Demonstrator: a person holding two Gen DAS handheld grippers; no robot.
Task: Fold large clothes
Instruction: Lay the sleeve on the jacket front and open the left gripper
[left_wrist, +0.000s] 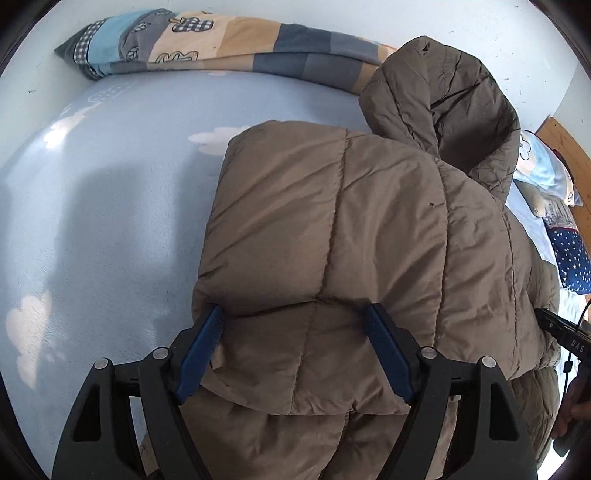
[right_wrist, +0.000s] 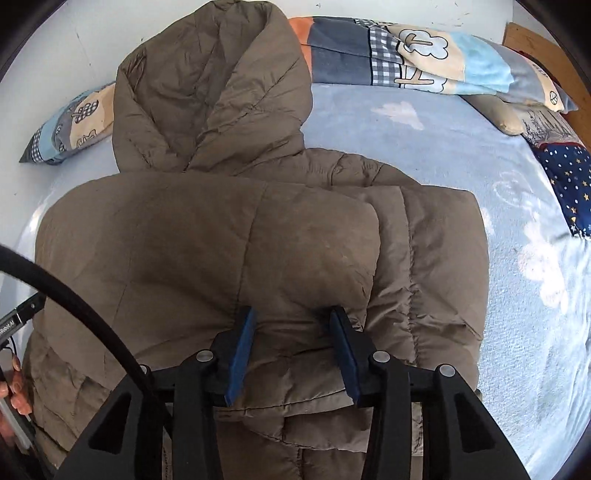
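Note:
A brown puffy hooded jacket (left_wrist: 351, 221) (right_wrist: 221, 240) lies folded on the bed, its hood (left_wrist: 436, 92) (right_wrist: 207, 85) toward the wall. My left gripper (left_wrist: 293, 310) stands wide over the near left edge of the folded top layer. That fold sits between its blue pads (left_wrist: 201, 354), which do not squeeze it. My right gripper (right_wrist: 294, 310) stands narrower at the near edge of the same fold, with fabric loose between its pads (right_wrist: 240, 354). Each view catches the other gripper at its edge: the right one (left_wrist: 557, 332), the left one (right_wrist: 18, 317).
A light blue sheet (left_wrist: 110, 184) (right_wrist: 480, 166) with white clouds covers the bed. A rolled patchwork quilt (left_wrist: 221, 40) (right_wrist: 424, 51) lies along the white wall. A navy starred pillow (left_wrist: 570, 258) (right_wrist: 569, 177) rests by the wooden headboard (left_wrist: 561, 136). A black cable (right_wrist: 92, 314) arcs at the left.

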